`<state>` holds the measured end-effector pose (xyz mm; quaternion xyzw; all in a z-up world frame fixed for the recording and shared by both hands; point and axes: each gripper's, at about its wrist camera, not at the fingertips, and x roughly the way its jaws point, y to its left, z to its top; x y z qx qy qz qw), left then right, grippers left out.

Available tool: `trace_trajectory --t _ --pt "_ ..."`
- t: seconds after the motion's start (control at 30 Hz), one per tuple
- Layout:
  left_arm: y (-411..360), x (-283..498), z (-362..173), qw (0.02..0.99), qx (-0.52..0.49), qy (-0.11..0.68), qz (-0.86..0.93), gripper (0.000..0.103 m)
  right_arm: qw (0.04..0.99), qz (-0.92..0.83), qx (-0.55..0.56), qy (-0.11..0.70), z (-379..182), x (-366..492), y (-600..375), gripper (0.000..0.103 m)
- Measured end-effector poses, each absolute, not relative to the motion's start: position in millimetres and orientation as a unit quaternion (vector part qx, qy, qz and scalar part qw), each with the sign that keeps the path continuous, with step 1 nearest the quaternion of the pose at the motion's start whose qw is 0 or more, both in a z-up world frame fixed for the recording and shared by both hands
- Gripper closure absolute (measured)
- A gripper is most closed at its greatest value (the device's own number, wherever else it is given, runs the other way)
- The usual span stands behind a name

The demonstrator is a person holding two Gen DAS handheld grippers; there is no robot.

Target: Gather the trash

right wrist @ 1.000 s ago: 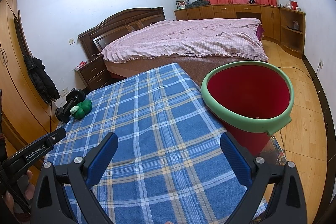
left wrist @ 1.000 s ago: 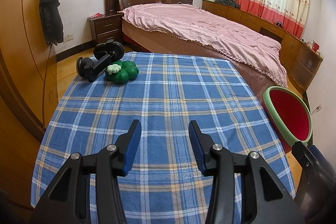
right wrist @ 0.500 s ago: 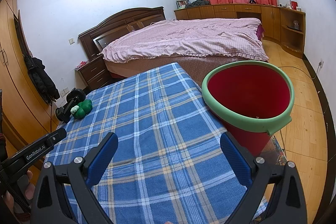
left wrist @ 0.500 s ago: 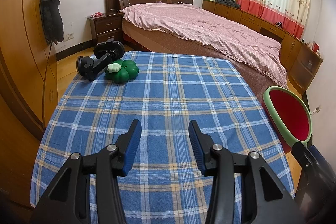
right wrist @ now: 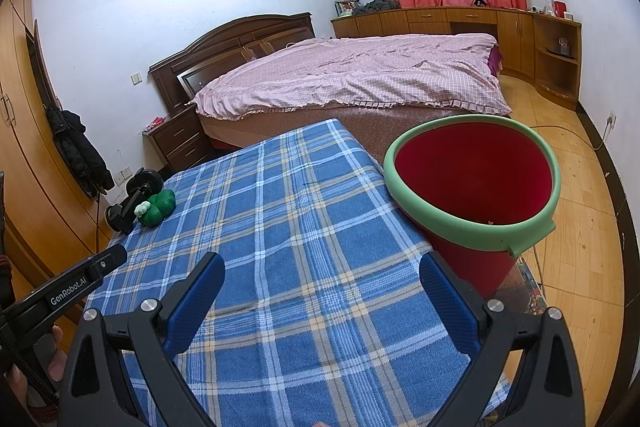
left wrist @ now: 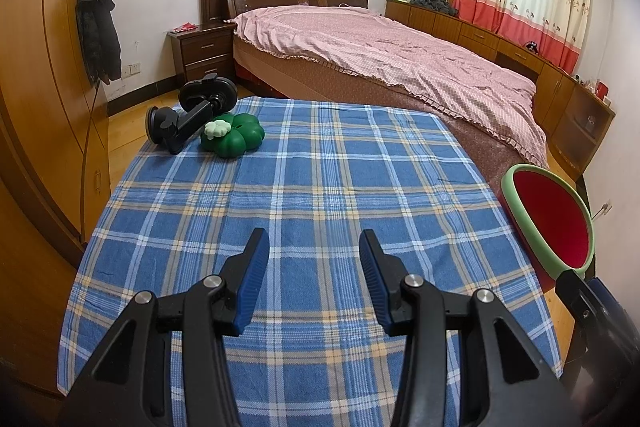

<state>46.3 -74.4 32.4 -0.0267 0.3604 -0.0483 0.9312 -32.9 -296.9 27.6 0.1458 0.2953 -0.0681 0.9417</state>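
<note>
Blue plaid tablecloth (left wrist: 320, 167) beside pink-covered bed (left wrist: 380, 55).

So there's a green clover-shaped thing (left wrist: 234, 139) lying flat at the cloth's far left corner, touching a black suction-cup mount (left wrist: 192, 109) (on its side); red bin (right wrist: 476, 195), green rim, upright, right edge.

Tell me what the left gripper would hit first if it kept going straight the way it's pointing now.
Most likely the blue plaid cloth: the open, empty left gripper angles down at a bare stretch of it. The green clover toy and black holder lie off to its left, probably outside that line.
</note>
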Motion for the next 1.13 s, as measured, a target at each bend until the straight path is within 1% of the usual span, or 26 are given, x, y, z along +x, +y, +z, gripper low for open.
trace_trajectory --t 1.13 --pt "-75.1 43.2 32.9 0.931 -0.027 0.359 -0.051 0.056 0.942 -0.068 0.147 0.295 29.0 -33.7 -298.5 0.003"
